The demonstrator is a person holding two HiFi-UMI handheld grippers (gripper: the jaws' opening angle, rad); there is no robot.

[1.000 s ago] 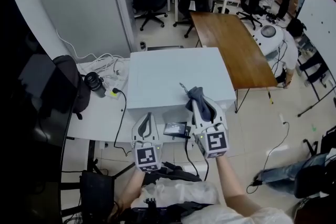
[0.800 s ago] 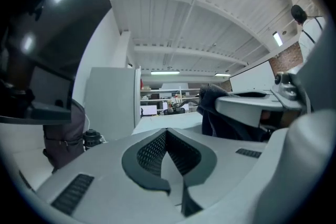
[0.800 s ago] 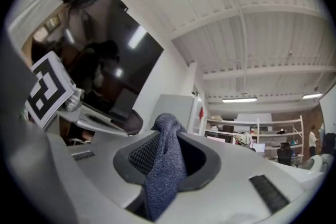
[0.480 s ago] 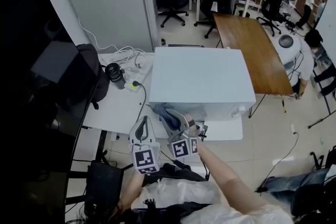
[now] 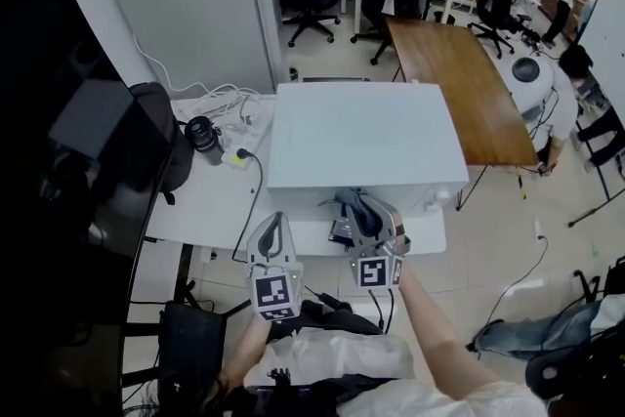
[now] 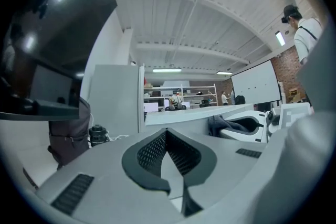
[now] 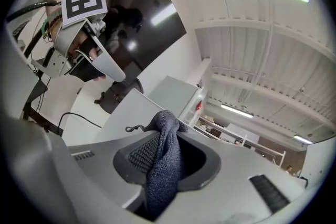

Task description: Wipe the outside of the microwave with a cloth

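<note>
- My right gripper (image 7: 168, 131) has its jaws pinching the cloth (image 7: 164, 162); one twisted fold stands up between the pads, with the rest hanging below them.
- The microwave (image 5: 366, 137) sits just ahead of those jaws, and the cloth meets its front upper edge.
- Risk: the pinch takes only a narrow fold, so dragging across the panel could tug the cloth free.
- Risk: little cloth leads the jaws, so pressing hard could put bare plastic tips on the casing.
- My left gripper (image 6: 167, 139) has its jaws pressed together on nothing. It is just beside the right one, so a sideways stroke could knock them together.
- A black cable (image 5: 252, 195) on the tabletop (image 5: 200, 210) lies ahead of the left jaws and could snag.
</note>
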